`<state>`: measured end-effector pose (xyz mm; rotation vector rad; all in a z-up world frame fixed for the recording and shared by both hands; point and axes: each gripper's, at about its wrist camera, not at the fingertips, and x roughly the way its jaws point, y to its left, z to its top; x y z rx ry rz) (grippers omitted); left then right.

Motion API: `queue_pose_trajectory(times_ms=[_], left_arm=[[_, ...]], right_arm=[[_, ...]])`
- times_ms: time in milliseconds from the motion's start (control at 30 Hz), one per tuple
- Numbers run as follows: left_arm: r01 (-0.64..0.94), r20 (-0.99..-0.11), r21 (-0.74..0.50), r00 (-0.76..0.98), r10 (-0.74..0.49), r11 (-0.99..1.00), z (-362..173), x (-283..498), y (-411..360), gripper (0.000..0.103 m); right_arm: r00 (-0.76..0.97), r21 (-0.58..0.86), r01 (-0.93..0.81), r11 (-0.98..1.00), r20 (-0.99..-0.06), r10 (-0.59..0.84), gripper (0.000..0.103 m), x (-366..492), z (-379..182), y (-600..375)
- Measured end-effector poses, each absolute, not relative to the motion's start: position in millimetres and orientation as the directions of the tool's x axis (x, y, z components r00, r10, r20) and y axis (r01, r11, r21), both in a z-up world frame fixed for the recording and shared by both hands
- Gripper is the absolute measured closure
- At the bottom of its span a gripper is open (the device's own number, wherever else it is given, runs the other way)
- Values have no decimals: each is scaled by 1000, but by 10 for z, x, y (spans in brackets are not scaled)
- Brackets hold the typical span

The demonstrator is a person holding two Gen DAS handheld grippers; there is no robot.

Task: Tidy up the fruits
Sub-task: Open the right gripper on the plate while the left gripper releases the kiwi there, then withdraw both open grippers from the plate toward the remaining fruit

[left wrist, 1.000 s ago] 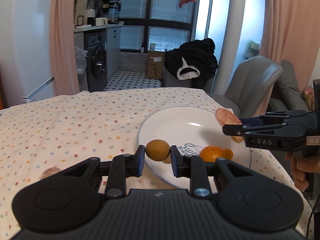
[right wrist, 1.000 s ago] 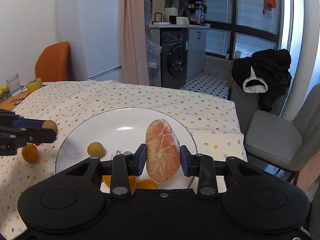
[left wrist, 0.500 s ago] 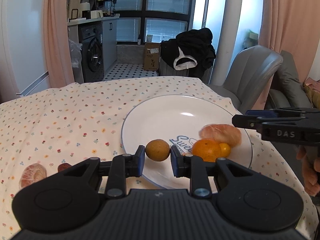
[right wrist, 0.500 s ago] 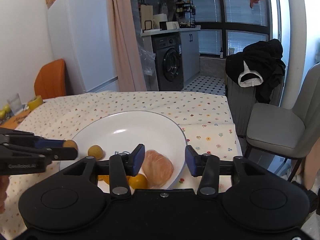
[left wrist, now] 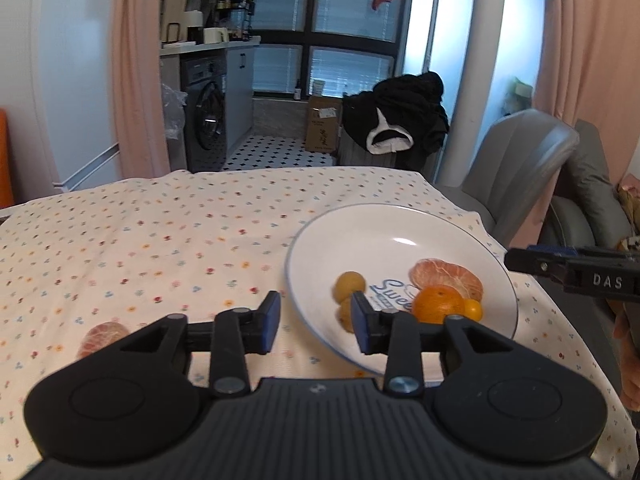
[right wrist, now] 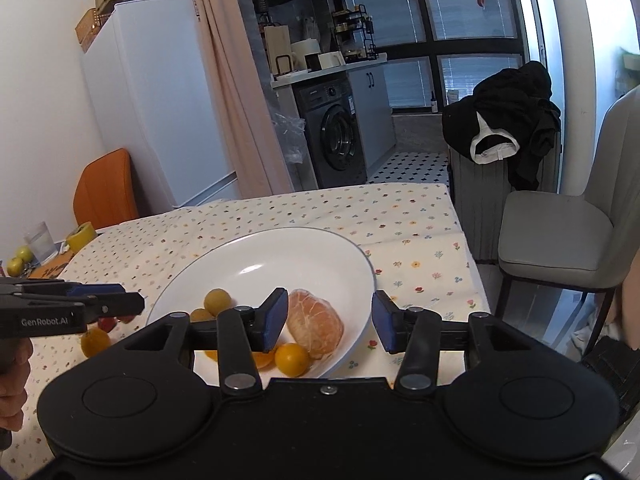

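Note:
A white plate on the flowered tablecloth holds two small yellow-brown round fruits, a peeled citrus, an orange and a tiny kumquat. My left gripper is open and holds nothing, low over the plate's near-left rim. My right gripper is open too, just short of the peeled citrus lying in the plate. Each gripper shows at the edge of the other's view: the right gripper and the left gripper.
Another peeled citrus lies on the cloth left of the plate. A small orange fruit and something red sit under the left gripper. Green apples, a glass and a tape roll stand far left. A grey chair borders the table.
My left gripper opened, and the small round fruit now lies on the plate. The right gripper let the peeled citrus down onto the plate, opened wider and drew back.

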<state>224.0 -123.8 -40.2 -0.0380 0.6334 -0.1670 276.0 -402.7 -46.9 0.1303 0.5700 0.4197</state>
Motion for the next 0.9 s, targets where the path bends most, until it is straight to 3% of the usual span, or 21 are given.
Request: queue_pose_trajectory(times_ms=[133, 333, 667, 900], left_arm=[[120, -580, -96, 800, -153, 988, -362, 2166, -1108, 48], [61, -552, -134, 824, -126, 989, -254, 1999, -804, 34], [-54, -545, -166, 837, -46, 985, -154, 1708, -280, 29], [-129, -537, -184, 843, 10, 974, -123, 1505, 26, 26]], right_arm=[[758, 264, -345, 901, -487, 433, 50, 2699, -440, -4007], [749, 277, -366, 889, -480, 458, 46, 2562, -320, -3886], [730, 238, -423, 874, -482, 485, 31, 2414, -94, -3449], [687, 246, -474, 846, -498, 529, 31, 2411, -86, -3106]])
